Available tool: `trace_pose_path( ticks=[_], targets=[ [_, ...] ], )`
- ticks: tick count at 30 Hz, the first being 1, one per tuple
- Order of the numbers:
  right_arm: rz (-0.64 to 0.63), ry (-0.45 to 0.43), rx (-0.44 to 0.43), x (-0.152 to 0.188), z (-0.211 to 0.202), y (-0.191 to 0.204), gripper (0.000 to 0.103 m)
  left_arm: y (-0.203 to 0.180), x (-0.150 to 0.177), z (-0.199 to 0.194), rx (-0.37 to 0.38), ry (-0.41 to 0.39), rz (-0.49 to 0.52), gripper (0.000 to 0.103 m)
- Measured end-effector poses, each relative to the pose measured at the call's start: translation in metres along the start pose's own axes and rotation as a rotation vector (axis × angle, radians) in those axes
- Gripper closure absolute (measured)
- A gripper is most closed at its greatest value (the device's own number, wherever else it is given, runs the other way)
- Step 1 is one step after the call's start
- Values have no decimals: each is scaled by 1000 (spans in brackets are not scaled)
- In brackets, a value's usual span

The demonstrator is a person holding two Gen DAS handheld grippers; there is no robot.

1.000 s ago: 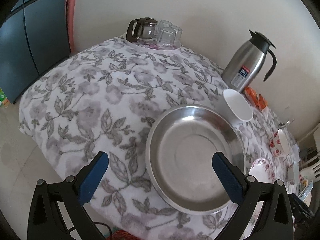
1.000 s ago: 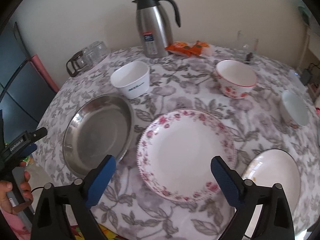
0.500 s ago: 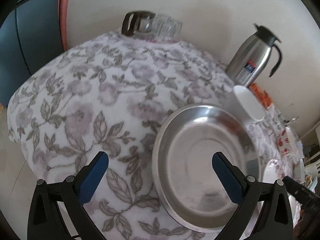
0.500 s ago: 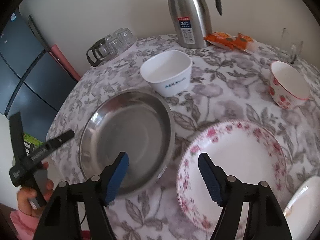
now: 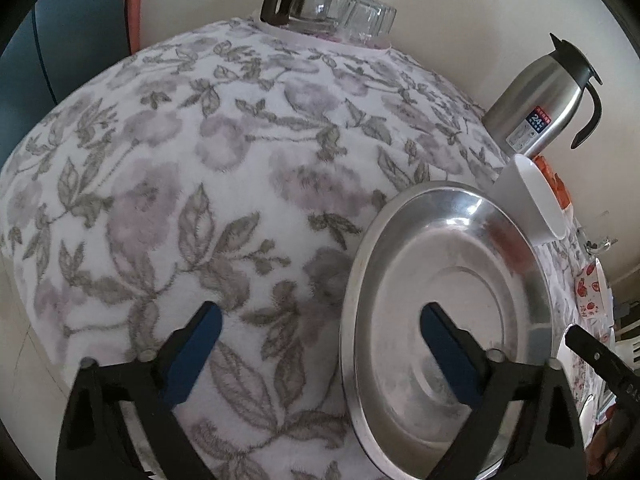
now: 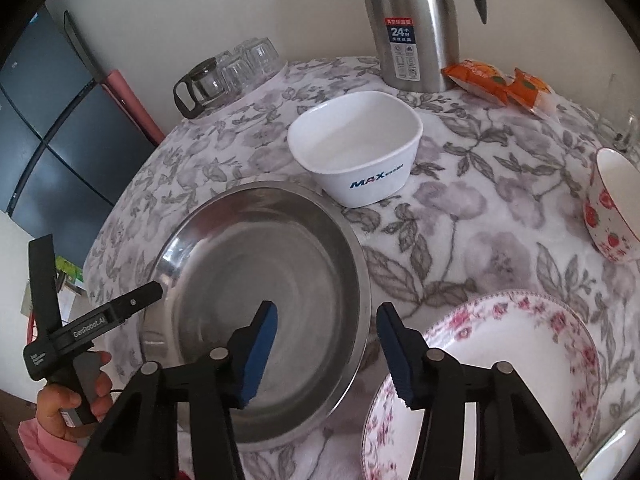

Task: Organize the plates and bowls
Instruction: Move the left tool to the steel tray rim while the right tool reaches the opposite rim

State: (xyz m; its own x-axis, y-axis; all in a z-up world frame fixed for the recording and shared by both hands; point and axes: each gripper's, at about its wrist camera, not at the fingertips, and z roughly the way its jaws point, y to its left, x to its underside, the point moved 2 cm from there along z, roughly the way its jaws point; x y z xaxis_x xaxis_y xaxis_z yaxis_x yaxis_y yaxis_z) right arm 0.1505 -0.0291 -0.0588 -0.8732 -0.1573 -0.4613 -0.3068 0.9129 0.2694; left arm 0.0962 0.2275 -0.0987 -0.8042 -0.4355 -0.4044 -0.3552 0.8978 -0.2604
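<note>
Right wrist view: right gripper, jaws apart, straddles the steel plate's rim; closing off-centre could skid it into the floral plate

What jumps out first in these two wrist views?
The big stainless steel plate near the table's edge dominates both views, with the right tool open astride its rim and the left tool open over its opposite rim. Behind it sit a white square bowl and a steel thermos jug; a pink-flowered plate lies beside it.
</note>
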Motion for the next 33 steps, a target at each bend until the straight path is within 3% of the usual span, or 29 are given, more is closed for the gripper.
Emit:
trace_pose_path(
  ticks=[2, 7, 18, 33],
  targets=[
    [2, 7, -13, -3, 6, 0, 55, -1, 0, 6, 16, 20, 1, 16],
    [-4, 14, -3, -5, 17, 1, 64, -3, 1, 10, 23, 26, 20, 18],
    [38, 8, 27, -6, 24, -10, 65, -5, -4, 13, 31, 26, 23, 26],
    [50, 35, 31, 1, 37, -16, 78, -6, -4, 17, 36, 29, 49, 48]
  ],
)
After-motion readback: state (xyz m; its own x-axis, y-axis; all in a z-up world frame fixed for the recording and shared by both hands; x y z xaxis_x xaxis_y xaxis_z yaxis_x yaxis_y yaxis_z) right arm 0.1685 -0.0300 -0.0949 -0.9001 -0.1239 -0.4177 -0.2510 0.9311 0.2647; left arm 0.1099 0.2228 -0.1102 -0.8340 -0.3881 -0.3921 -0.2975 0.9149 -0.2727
